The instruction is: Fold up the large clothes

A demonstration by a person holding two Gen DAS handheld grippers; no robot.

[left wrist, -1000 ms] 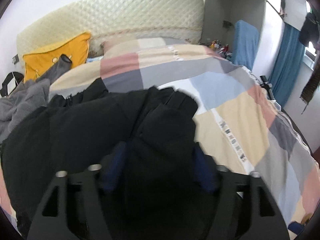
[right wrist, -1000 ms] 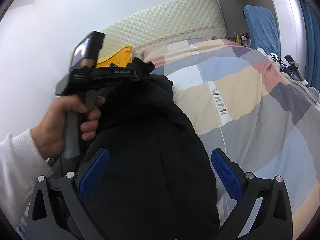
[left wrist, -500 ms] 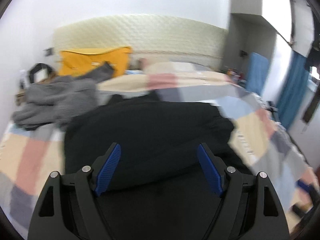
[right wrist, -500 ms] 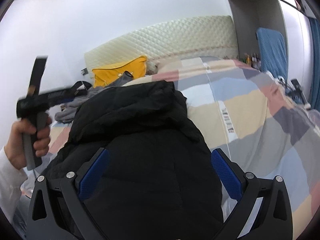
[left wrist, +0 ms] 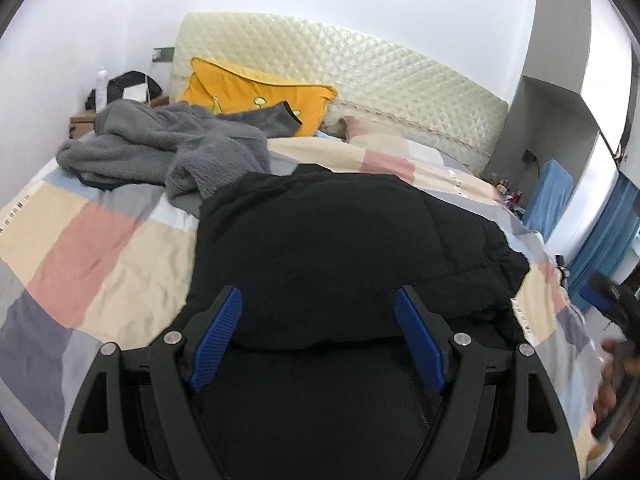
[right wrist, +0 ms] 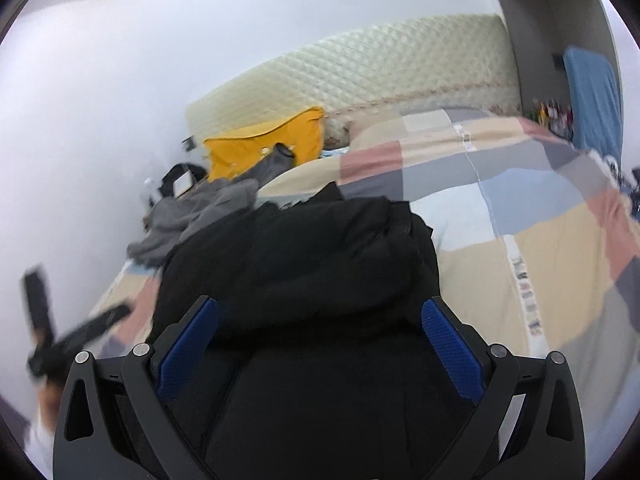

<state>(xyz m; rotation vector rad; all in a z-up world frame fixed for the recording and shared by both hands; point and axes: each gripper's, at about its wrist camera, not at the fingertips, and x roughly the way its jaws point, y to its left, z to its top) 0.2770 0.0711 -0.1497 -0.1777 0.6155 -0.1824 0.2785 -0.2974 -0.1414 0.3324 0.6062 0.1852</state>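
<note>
The bulky black padded jacket [left wrist: 344, 248] lies folded on the patchwork-quilted bed [left wrist: 96, 256], below the grey fleece garment [left wrist: 168, 152]; both hand-held grippers, left [left wrist: 316, 336] and right [right wrist: 320, 344], hover wide and empty, probably released.

The jacket [left wrist: 352, 248] lies on the bed [left wrist: 100, 256], taken here as the landmark. Beyond the jacket, to its left, a fleece garment [left wrist: 168, 148] lies heaped, and behind that a cushion [left wrist: 248, 92] leans on the headboard [left wrist: 380, 76]. Left of the headboard stands a nightstand [left wrist: 82, 122]
</note>
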